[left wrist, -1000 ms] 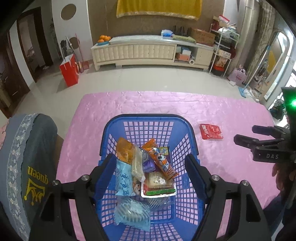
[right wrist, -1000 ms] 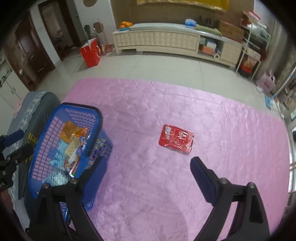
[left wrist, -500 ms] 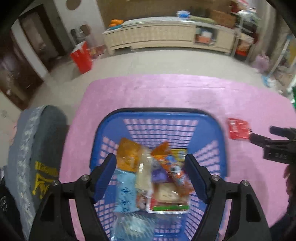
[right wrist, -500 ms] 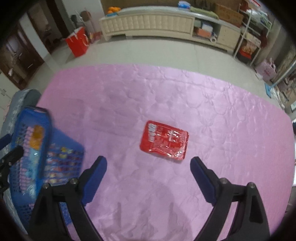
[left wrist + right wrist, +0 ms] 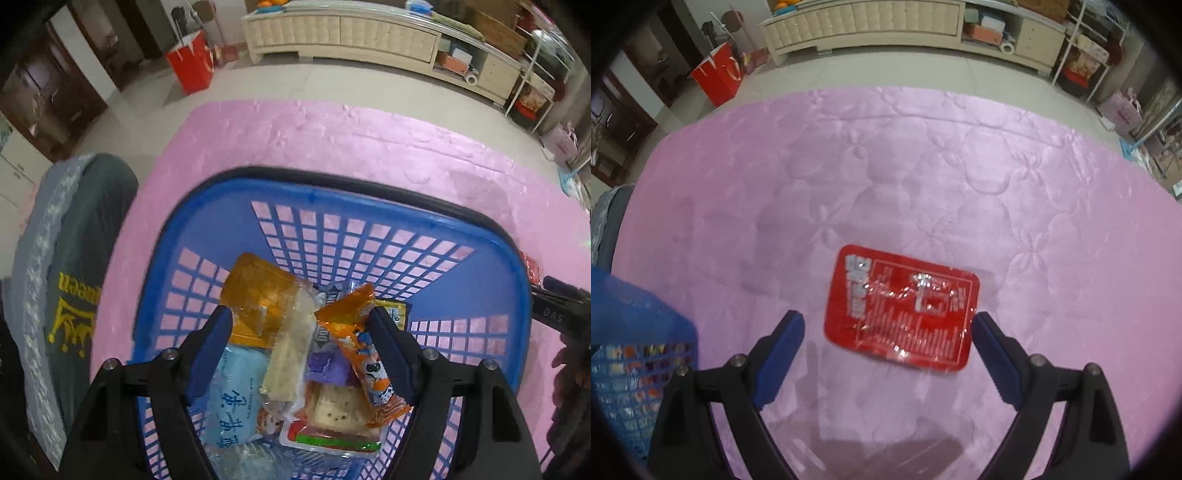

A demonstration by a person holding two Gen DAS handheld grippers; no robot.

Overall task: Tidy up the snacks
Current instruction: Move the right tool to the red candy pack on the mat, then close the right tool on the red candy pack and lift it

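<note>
A blue plastic basket (image 5: 207, 229) stands on the pink quilted table and holds several snack packs, among them an orange pack (image 5: 258, 295) and a light blue pack (image 5: 236, 398). My left gripper (image 5: 301, 317) is open, low over the snacks in the basket. A flat red snack packet (image 5: 903, 306) lies on the pink cloth; my right gripper (image 5: 888, 321) is open just above it, fingers either side of its near end. The basket's corner (image 5: 635, 325) shows at the left of the right wrist view. The right gripper's tip (image 5: 557, 291) shows beyond the basket's right rim.
A chair back with a grey cover (image 5: 74, 266) stands against the table's left edge. Beyond the table are a tiled floor, a red bag (image 5: 190, 61) and a long cream cabinet (image 5: 343, 33). The pink cloth (image 5: 923, 166) stretches beyond the red packet.
My left gripper has dropped closer to the snacks in the basket. My right gripper has moved forward and down until its fingers flank the red packet. Both stay open.
</note>
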